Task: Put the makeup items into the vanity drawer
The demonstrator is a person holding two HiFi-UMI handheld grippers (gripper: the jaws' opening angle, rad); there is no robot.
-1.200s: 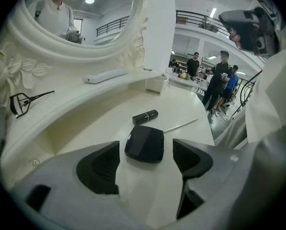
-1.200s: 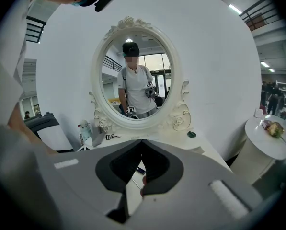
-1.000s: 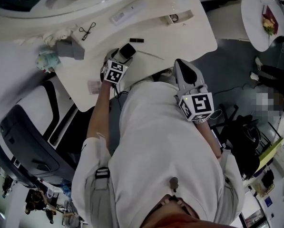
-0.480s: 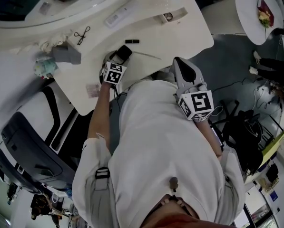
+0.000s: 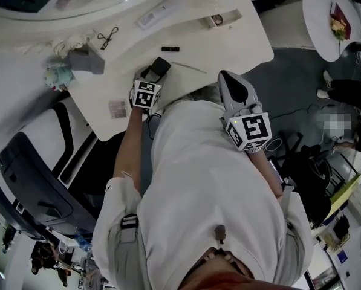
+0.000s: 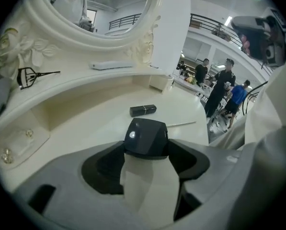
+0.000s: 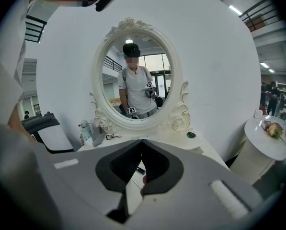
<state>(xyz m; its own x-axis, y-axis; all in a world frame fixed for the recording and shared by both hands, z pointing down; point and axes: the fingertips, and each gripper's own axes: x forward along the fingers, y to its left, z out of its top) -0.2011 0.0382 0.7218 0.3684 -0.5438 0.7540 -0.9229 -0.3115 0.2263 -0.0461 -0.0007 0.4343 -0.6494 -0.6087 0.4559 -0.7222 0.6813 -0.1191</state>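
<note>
Black compact case [image 6: 145,137] is sitting between the jaws of your nearer left tool [image 6: 146,152], which have just been closing, gripping its sides.

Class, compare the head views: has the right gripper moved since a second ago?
No. The right gripper keeps its place, its tip just below the vanity tabletop's front edge, as before.

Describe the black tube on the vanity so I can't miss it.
On the cream vanity top, before the oval mirror, the black tube lies flat mid-surface. It is short and dark, unlike the thin pale stick nearer the edge.
</note>
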